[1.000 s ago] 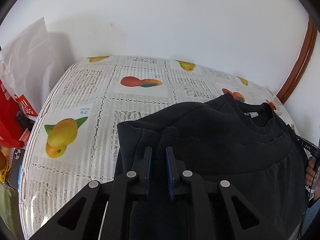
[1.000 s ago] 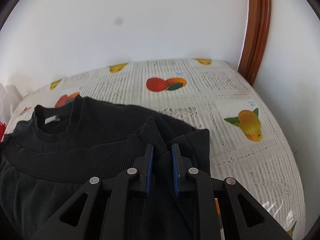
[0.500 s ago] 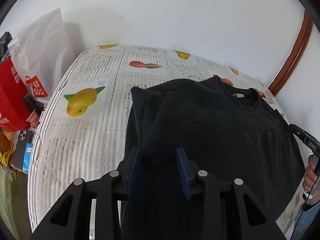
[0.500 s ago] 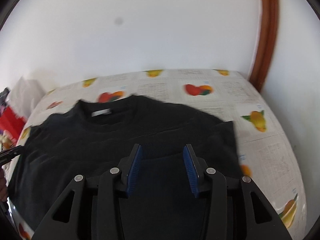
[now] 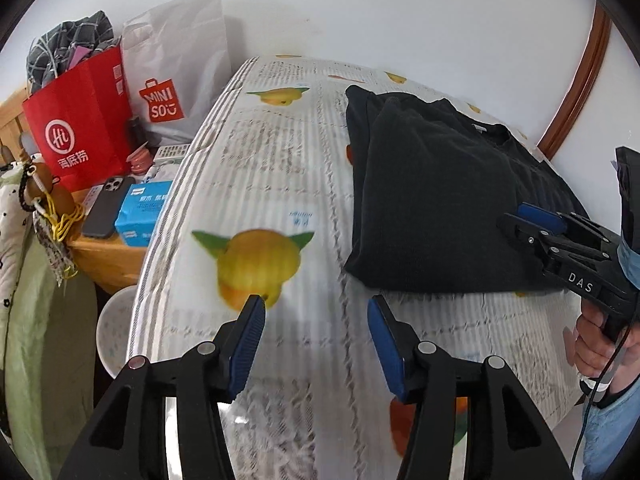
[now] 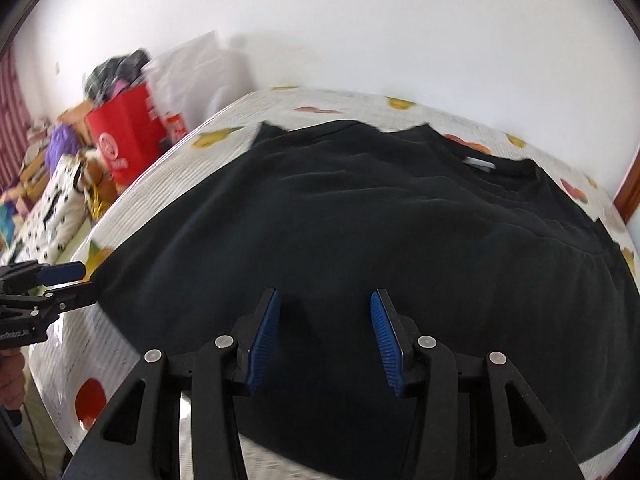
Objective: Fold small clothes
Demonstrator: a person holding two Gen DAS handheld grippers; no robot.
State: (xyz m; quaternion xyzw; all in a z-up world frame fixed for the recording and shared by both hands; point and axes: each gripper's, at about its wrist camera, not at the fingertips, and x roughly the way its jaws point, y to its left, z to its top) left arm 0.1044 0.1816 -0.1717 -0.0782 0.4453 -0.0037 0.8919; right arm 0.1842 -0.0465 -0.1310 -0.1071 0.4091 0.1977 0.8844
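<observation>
Here the black sweater lies folded on the fruit-print worktop. Left hand-held gripper gapes wide over bare cloth beside it; right hand-held gripper spreads wide above the sweater, empty.

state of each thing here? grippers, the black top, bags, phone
left gripper: open, empty, over the tablecloth
right gripper: open, empty, over the top
black sweatshirt: folded, lying flat, not held
red paper bag: upright, stuffed with clothes
white Miniso bag: upright
phone: face down beside a blue tissue pack
</observation>
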